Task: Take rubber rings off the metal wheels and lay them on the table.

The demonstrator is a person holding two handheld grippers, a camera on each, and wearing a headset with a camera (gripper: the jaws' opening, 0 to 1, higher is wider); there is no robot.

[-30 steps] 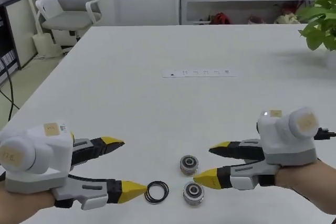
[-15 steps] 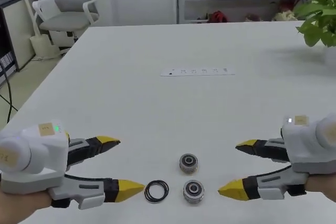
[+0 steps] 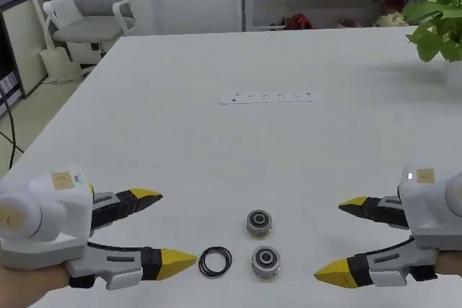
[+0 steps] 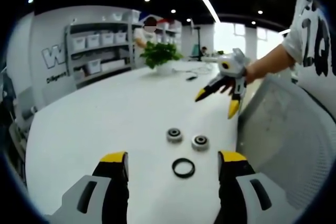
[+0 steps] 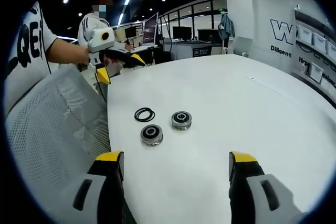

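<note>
Left tool (image 3: 172, 226) and right tool (image 3: 333, 240) both gape, empty. Rings (image 3: 215, 262) lie on the table (image 3: 238, 149) just beyond the left tool's lower tip. Two wheels (image 3: 259, 223) (image 3: 266, 261) sit between the tools.

The table (image 3: 216, 70) is plain white. Beside the silver metal wheels (image 3: 266, 262) with dark centres, the rubber rings (image 3: 215, 262) are black. The left gripper (image 3: 172, 226) and right gripper (image 3: 333, 240) are white-bodied, with black jaws tipped yellow.

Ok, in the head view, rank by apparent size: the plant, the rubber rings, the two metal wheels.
1. plant, though cropped by the frame
2. rubber rings
3. far wheel and near wheel: look alike, not ranked
</note>
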